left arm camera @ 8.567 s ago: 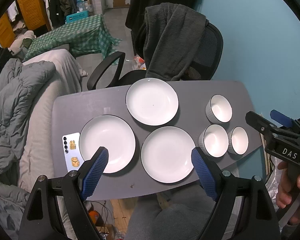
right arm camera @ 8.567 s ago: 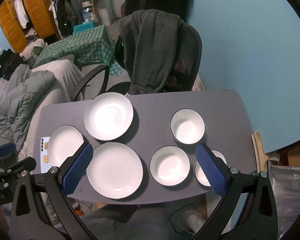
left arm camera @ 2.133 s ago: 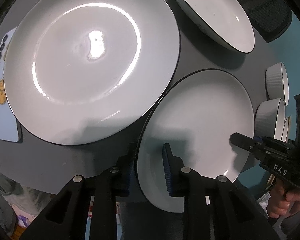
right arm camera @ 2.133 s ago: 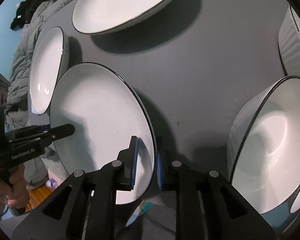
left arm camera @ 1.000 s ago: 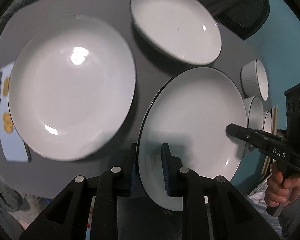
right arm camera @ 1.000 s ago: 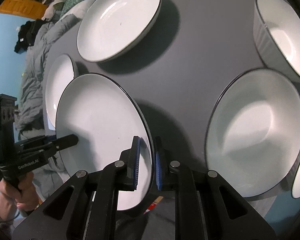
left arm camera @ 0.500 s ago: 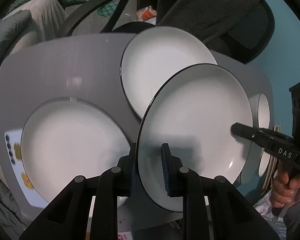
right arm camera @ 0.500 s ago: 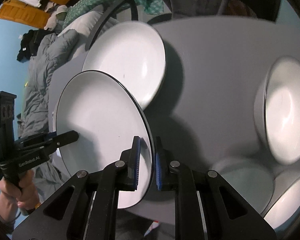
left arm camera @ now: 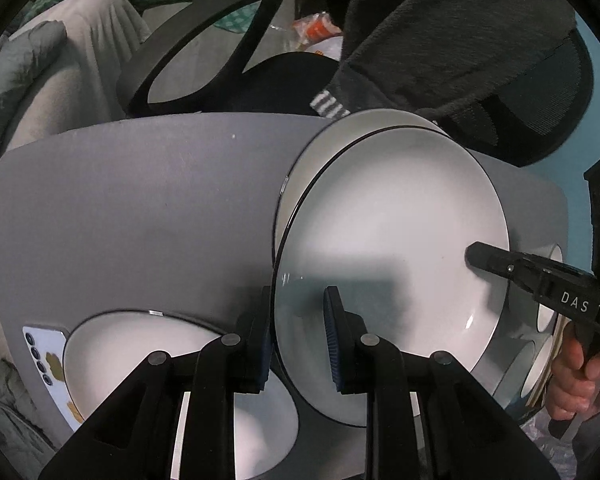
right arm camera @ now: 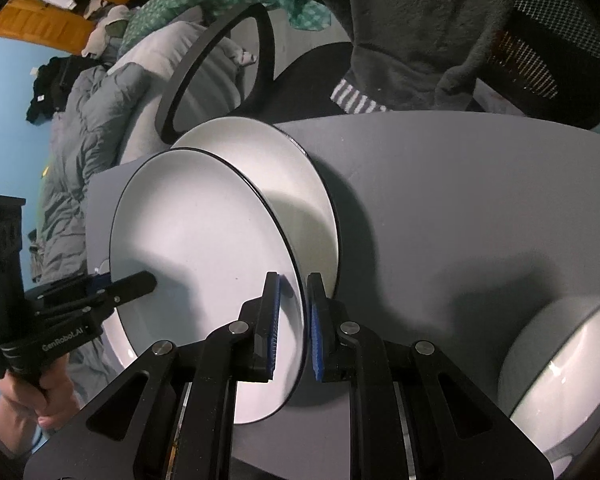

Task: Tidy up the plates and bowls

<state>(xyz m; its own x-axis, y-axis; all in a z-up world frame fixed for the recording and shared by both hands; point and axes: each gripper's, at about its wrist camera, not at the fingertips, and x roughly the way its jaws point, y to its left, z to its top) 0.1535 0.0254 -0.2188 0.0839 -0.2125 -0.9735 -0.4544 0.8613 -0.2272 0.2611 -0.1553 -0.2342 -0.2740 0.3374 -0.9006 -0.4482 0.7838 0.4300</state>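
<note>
Two grippers, the left gripper (left arm camera: pixel 298 336) and right gripper (right arm camera: pixel 293 326), clamp opposite rims of the carried plate (left arm camera: pixel 388 248) above the far plate (right arm camera: pixel 260 144); uneven lowering could chip them.

Dim, fisheye-warped (soft shadows)

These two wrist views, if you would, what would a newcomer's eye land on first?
First, the big white plate held tilted in mid-air, its near rim pinched by the left tool and its opposite rim by the right tool. It hangs over a second plate lying on the grey table at the far edge. A dark garment draped over the office chair fills the background.
</note>
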